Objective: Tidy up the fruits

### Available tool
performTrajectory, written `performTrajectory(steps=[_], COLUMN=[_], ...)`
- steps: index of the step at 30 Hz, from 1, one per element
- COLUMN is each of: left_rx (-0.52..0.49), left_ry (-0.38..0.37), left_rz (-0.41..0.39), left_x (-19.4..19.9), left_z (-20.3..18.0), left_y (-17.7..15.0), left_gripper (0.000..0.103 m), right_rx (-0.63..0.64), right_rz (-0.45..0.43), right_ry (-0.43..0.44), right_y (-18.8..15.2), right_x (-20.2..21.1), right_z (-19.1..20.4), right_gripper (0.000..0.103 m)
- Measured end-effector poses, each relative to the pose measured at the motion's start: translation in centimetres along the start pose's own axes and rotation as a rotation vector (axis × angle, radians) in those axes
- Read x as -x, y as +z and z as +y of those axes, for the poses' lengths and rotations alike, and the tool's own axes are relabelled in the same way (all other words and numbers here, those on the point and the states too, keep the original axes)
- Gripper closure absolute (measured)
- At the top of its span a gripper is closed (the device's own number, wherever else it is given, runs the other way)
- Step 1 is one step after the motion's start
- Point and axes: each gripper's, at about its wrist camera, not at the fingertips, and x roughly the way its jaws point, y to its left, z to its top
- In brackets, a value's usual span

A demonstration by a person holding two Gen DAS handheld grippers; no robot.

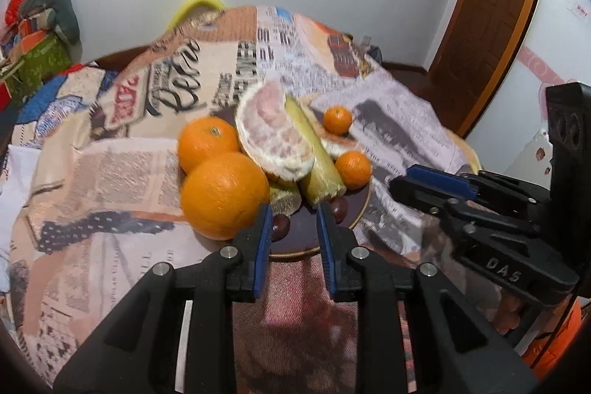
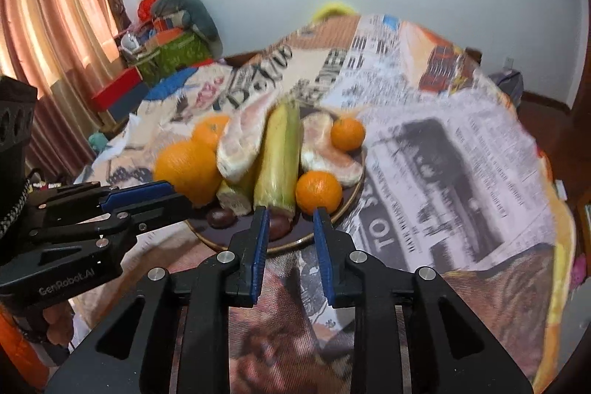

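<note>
Just ahead of both gripper tips, fruit plate [image 1: 354, 216].

A dark plate [image 1: 356, 209] carries two big oranges [image 1: 223, 194], peeled pomelo pieces [image 1: 271, 135], leaning sugarcane sticks [image 1: 314, 154], two small tangerines [image 1: 352, 168] and dark chestnuts [image 1: 280, 226], piled touching

A: Any readable text? 
B: Yes. "DAS" on the right gripper [image 1: 410, 185] body, seen from the left wrist cam. "GenRobot.AI" on the left gripper [image 2: 168, 194] body, from the right wrist cam. 
A: And the cloth [image 2: 461, 154]? 
B: Newsprint pattern; big letters "TO" near the plate [image 2: 347, 205], rest too blurred. Script word in the left view approx. "Petr…", unclear.
</note>
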Motion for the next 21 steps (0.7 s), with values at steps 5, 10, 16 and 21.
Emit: performTrajectory(steps=[5, 10, 16, 21], left_rx=[-0.004, -0.011, -0.033, -0.046], left_ry=[0.014, 0.021, 0.059, 0.072], left_rz=[-0.115, -0.256, -0.437, -0.521], left_x=[5.3, 11.7, 18.6, 22.2], left_z=[-0.5, -1.2, -2.5, -3.4], left_y=[0.9, 1.4, 1.1, 0.6], left_gripper=[0.078, 0.065, 0.047, 0.035], right_rx=[0.017, 0.036, 0.062, 0.072], right_rz=[-0.119, -0.243, -0.393, -0.481], right_ry=[-0.017, -0.034, -0.067, -0.088], right_y=[1.2, 2.3, 2.5, 2.4], right_x=[4.9, 9.7, 15.1, 17.9], right_z=[1.3, 3.2, 5.6, 7.1], right_gripper=[0.081, 0.077, 0.056, 0.039])
